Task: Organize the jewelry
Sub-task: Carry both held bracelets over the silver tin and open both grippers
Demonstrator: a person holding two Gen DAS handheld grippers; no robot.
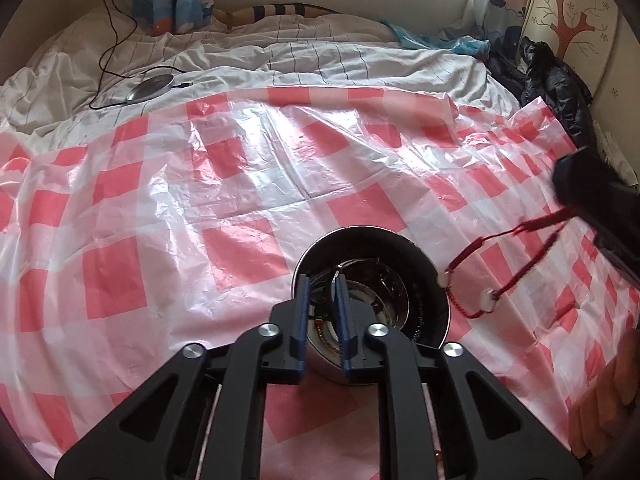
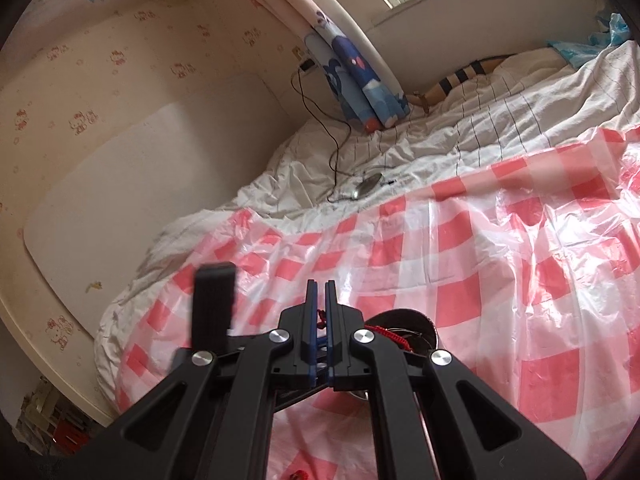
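On the left, the red-and-white checked plastic sheet [image 1: 160,208] lies wide and bare over the bed, its far edge meeting the rumpled white bedding [image 1: 248,52], where a small round disc [image 1: 150,87] sits on a black cable [image 1: 108,36]. This whole left and middle stretch is free room.

In the lower middle, the left gripper [image 1: 323,280] hangs over the open mouth of a round metal tin [image 1: 424,280] standing upright on the sheet. Its 2 blue fingers [image 1: 301,308] are slightly apart, with nothing pinched between them; some jewelry lies tangled in the tin's bottom, too dim to name.

Just right of the tin's rim, a red cord bracelet [image 1: 516,276] with 2 pale beads dangles in the air. Its loop stretches long, running from lower left by the rim up to the right, where the blurred right gripper [image 2: 321,285] holds it. In the right wrist view those fingers are pressed together on the red cord. A dark jacket [image 1: 560,84] crowds the sheet's right edge.
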